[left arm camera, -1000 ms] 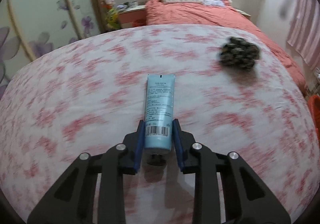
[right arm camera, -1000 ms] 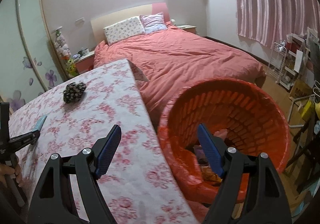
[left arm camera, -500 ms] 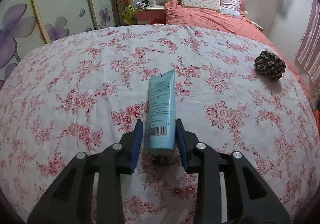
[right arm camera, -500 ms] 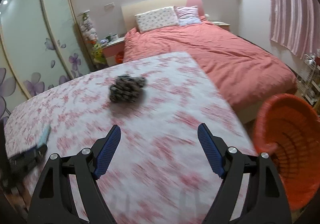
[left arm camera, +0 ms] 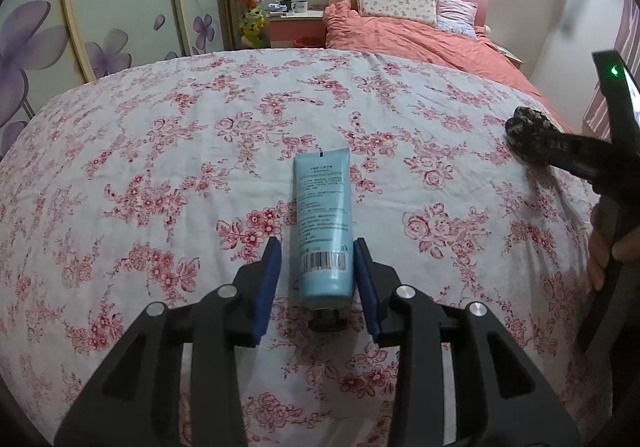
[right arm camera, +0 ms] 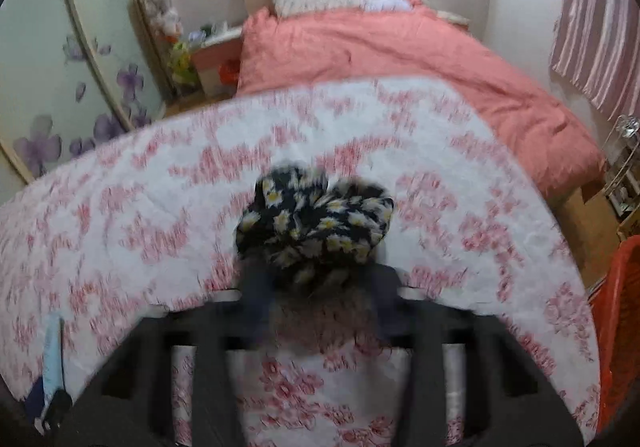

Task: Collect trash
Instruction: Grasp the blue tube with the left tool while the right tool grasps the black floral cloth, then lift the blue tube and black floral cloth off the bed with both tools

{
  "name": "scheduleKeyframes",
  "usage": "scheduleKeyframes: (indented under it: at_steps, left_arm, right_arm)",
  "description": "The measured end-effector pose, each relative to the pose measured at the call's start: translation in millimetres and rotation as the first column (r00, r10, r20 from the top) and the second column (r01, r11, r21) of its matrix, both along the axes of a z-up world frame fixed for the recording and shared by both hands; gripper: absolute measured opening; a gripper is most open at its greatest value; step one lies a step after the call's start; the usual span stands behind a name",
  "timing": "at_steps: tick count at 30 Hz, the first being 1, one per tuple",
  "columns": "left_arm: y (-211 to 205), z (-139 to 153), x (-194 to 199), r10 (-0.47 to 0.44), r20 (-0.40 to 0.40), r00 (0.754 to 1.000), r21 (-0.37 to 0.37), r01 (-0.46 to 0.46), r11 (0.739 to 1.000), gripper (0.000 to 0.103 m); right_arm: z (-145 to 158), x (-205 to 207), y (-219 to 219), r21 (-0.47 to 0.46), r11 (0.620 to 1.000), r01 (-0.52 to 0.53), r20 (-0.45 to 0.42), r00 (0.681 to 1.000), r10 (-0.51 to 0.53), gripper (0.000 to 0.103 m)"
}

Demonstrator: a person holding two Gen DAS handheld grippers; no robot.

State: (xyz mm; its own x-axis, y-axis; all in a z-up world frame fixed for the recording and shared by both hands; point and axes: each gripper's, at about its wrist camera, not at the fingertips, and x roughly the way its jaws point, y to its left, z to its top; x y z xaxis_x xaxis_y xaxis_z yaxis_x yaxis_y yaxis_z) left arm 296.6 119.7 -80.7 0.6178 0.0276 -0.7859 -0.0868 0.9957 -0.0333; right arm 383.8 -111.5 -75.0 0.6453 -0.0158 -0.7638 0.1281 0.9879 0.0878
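Observation:
A light blue tube lies cap-end toward me on the floral tablecloth. My left gripper straddles its lower end. The jaws are opening, with a gap showing beside the left pad. A crumpled black wad with a daisy print sits near the table's right side, also visible as the wad in the left wrist view. My right gripper is closing on it, its blurred fingers pressing the wad's lower sides. In the right wrist view the tube shows at the far left.
An orange laundry-style basket stands on the floor past the table's right edge. A bed with a coral duvet lies beyond the table. Flowered wardrobe doors run along the left. A person's hand holds the right gripper.
The right gripper swung left from above the orange basket to the black wad, and its jaws narrowed onto it. The left jaws widened slightly around the tube.

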Motion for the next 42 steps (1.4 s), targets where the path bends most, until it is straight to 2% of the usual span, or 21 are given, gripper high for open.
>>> scheduleKeyframes:
  at_steps: [1, 2, 7, 11, 16, 24, 42]
  left_arm:
    - [1, 0, 0, 0.000, 0.000, 1.000, -0.002, 0.000, 1.000, 0.037]
    - [1, 0, 0, 0.000, 0.001, 1.000, -0.004, 0.000, 1.000, 0.037]
    - [3, 0, -1, 0.000, 0.005, 1.000, -0.020, 0.000, 1.000, 0.037]
    - [6, 0, -1, -0.001, 0.010, 1.000, -0.045, 0.002, 0.999, 0.038]
    - [10, 1, -2, -0.001, 0.015, 1.000, -0.071, 0.002, 0.997, 0.039]
    - [16, 1, -3, 0.001, 0.025, 1.000, -0.119, 0.002, 0.993, 0.039]
    - [20, 1, -5, 0.002, 0.029, 1.000, -0.137, 0.002, 0.991, 0.039]
  right_arm:
    - [2, -7, -3, 0.001, 1.000, -0.005, 0.009, 1.000, 0.005, 0.012]
    - [4, -13, -6, 0.016, 1.000, -0.010, 0.005, 1.000, 0.010, 0.011]
    - [12, -64, -23, 0.058, 0.998, -0.020, 0.032, 0.999, 0.018, 0.010]
    - [7, -117, -32, 0.046, 0.999, -0.027, 0.008, 1.000, 0.026, 0.010]
    - [4, -146, -30, 0.001, 0.999, -0.040, 0.012, 0.999, 0.040, 0.010]
    - [-2, -150, -33, 0.006, 1.000, -0.030, 0.001, 1.000, 0.030, 0.010]
    - [-5, -152, -42, 0.080, 0.996, -0.025, 0.008, 1.000, 0.024, 0.011]
